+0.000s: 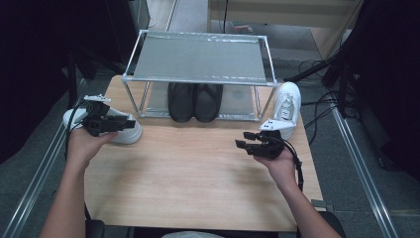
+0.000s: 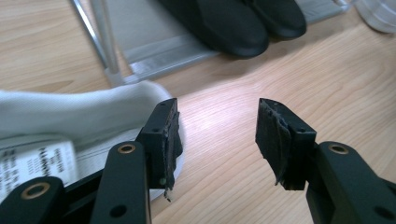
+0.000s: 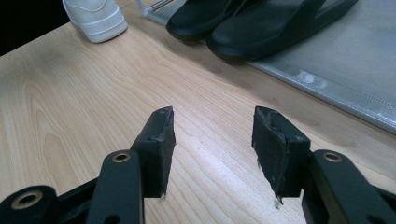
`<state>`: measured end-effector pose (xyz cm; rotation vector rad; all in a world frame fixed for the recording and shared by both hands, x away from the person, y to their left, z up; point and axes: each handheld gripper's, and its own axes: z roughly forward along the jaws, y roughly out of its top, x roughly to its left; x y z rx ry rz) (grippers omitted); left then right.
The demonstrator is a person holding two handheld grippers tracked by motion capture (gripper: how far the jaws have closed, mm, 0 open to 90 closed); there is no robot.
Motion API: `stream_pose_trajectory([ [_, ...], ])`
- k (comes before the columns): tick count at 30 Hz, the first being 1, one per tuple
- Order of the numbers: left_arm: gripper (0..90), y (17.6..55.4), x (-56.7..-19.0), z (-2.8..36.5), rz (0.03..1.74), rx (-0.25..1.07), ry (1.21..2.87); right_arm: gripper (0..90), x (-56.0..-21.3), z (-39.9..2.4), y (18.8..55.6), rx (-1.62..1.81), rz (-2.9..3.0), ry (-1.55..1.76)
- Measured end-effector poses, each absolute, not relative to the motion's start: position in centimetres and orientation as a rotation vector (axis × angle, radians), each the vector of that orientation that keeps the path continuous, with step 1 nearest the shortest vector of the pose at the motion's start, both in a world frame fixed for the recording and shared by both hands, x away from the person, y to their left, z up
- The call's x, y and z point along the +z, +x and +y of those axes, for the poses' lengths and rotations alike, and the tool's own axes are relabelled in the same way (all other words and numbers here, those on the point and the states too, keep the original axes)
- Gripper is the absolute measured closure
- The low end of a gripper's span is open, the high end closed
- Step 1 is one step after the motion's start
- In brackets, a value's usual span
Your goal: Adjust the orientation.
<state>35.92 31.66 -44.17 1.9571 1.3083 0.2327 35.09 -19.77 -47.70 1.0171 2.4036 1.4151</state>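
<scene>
White sneaker [image 1: 121, 133] sits at the table's left edge, with the left gripper [image 2: 217, 135] right beside it. Its jaws are gaping, nothing between them. Right gripper [image 3: 212, 149] is wide open too, holding nothing.

The left gripper [image 1: 101, 121] covers the middle of the white shoe [image 1: 124, 131] in the high view. In the left gripper view the shoe's back runs off the edge, and its label [image 2: 37, 163] is too blurry to read. The black shoes [image 1: 194, 101] are partly hidden, maybe their heels, under the rack's top shelf [image 1: 198, 59]

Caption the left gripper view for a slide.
Left gripper, jaws open, beside a white sneaker on the wooden table, black shoes beyond.
</scene>
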Motion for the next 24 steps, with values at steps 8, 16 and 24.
stream_pose_trajectory([
  [8,50.6,36.7,-46.0,32.2,1.381,0.248,2.002,50.1,-47.8,-19.4,35.2,1.396,2.417,1.012],
  [16,55.3,38.3,-48.1,31.8,1.395,0.211,2.056,50.1,-47.9,-19.6,35.0,1.375,2.423,1.017],
  [24,59.6,39.5,-48.8,30.3,1.384,0.214,2.164,50.1,-48.2,-19.7,34.7,1.346,2.424,1.029],
])
